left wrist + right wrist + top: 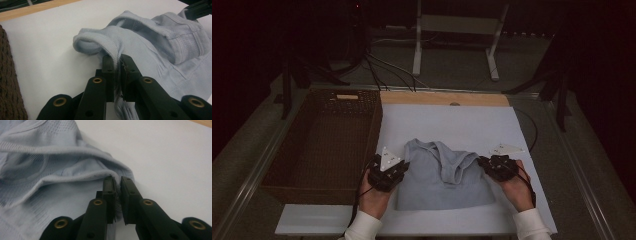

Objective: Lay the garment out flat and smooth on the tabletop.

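A dim room, a white board [452,120] beside a wicker basket [324,145]; the pale blue top [442,177] lies between left gripper [117,65] and right gripper [118,185], each clamped on a ribbed edge, its width spanning left to right.

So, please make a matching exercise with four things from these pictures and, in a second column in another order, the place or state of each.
Things:
1. wicker basket
2. light blue garment
3. left hand-held gripper
4. wooden strip

Places or states:
A. along the far edge of the white board
B. shut on a ribbed hem
C. left of the white board
D. lying on the white board

Pairs: 1-C, 2-D, 3-B, 4-A
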Demonstrator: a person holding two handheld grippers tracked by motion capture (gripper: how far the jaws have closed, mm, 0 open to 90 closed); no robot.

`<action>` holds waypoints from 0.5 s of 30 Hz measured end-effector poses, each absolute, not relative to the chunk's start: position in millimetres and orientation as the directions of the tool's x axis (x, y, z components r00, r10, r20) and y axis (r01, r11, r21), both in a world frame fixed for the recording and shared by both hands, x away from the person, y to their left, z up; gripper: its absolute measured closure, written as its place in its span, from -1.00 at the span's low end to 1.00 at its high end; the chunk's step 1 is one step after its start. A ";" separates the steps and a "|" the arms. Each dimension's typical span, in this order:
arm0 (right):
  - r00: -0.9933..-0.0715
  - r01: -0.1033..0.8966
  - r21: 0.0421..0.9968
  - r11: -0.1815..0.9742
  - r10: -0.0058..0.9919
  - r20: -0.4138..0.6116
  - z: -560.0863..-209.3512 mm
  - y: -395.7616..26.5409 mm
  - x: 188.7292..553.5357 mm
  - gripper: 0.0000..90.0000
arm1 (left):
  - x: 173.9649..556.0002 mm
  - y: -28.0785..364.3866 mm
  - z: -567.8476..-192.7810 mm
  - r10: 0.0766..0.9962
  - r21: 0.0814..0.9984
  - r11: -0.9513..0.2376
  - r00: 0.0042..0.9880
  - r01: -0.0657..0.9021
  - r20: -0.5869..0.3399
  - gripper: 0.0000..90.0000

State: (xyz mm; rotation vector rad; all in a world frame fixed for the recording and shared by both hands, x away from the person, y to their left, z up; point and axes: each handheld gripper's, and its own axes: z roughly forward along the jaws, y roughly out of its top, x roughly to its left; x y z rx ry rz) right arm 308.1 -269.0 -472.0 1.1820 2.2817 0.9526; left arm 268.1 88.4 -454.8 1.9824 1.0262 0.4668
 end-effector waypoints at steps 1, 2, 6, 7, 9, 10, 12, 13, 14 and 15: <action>-0.566 0.553 0.723 0.414 0.824 -0.039 -470.7 -269.3 305.9 0.86 | 268.0 87.9 -455.2 0.801 0.811 -0.318 0.597 0.490 -0.047 0.85; -0.565 0.552 0.721 0.419 0.824 -0.046 -469.3 -269.7 303.6 0.86 | 267.9 87.5 -455.5 0.801 0.811 -0.319 0.597 0.491 -0.046 0.85; -0.557 0.552 0.715 0.429 0.828 -0.067 -465.1 -274.5 294.2 0.87 | 267.8 85.0 -457.1 0.797 0.809 -0.323 0.602 0.491 -0.047 0.84; -0.552 0.555 0.714 0.426 0.831 -0.067 -464.8 -276.7 292.8 0.86 | 267.8 83.7 -458.1 0.796 0.808 -0.324 0.603 0.492 -0.048 0.84; -0.528 0.568 0.712 0.413 0.846 -0.070 -465.0 -282.7 290.7 0.87 | 267.7 80.0 -460.5 0.791 0.802 -0.335 0.610 0.494 -0.045 0.84; -0.508 0.579 0.708 0.404 0.858 -0.073 -465.8 -286.3 290.2 0.87 | 267.7 78.1 -461.6 0.788 0.801 -0.340 0.614 0.494 -0.045 0.84; -0.471 0.603 0.699 0.383 0.879 -0.075 -468.6 -293.4 289.6 0.87 | 267.8 74.3 -463.2 0.782 0.796 -0.350 0.622 0.494 -0.042 0.84; -0.458 0.615 0.694 0.375 0.886 -0.073 -470.4 -296.1 289.3 0.87 | 267.8 72.6 -463.9 0.780 0.796 -0.351 0.624 0.493 -0.042 0.84; -0.451 0.622 0.688 0.374 0.889 -0.075 -472.1 -298.0 288.8 0.87 | 267.8 71.2 -464.2 0.779 0.795 -0.354 0.626 0.492 -0.040 0.84; -0.451 0.625 0.684 0.376 0.889 -0.077 -473.2 -298.4 287.9 0.84 | 267.8 70.5 -464.3 0.778 0.795 -0.357 0.628 0.491 -0.039 0.84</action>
